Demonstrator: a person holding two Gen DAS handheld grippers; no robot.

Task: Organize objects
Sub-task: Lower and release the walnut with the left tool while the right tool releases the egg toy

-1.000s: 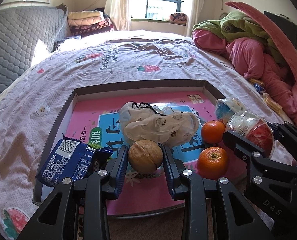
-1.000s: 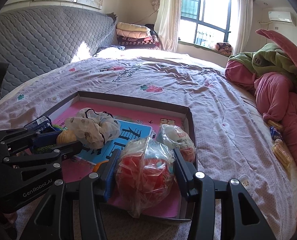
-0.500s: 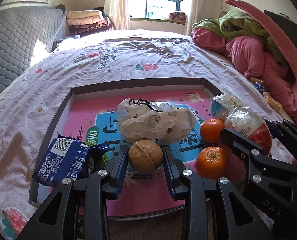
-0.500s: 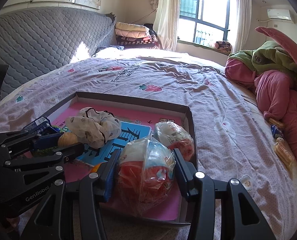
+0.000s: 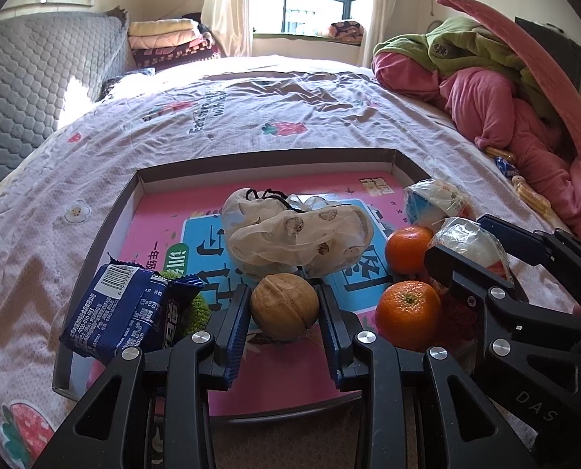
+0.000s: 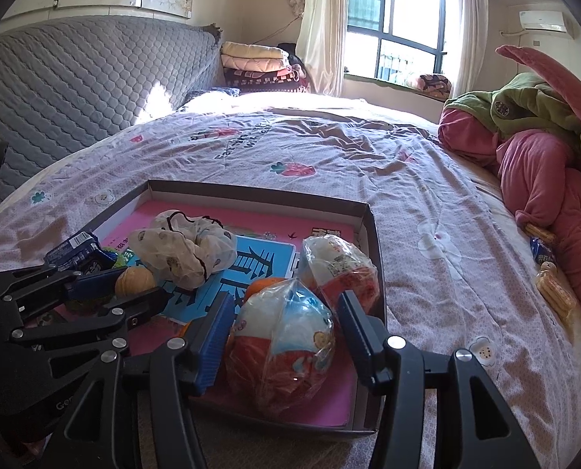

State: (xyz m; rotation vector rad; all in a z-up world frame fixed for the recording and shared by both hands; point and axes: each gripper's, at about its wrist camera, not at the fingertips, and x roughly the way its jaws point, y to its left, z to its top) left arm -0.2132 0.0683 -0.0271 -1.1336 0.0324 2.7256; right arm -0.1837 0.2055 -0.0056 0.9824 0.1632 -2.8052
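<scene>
L gripper jaws clamped, tilted down; R gripper jaws opening, tilted down.

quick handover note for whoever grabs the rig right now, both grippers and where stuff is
Left gripper: jaws shut on the walnut, low over the tray.
Right gripper: jaws opening around the wrapped toy egg, which sits at the tray's near right corner.
Already in the tray: second wrapped egg, two oranges, spotted cloth pouch, blue snack packet leaning on the left rim.
Left to do: release the walnut, back the right gripper off. Small snacks lie on the bed by the pink clothes, possibly next.
</scene>
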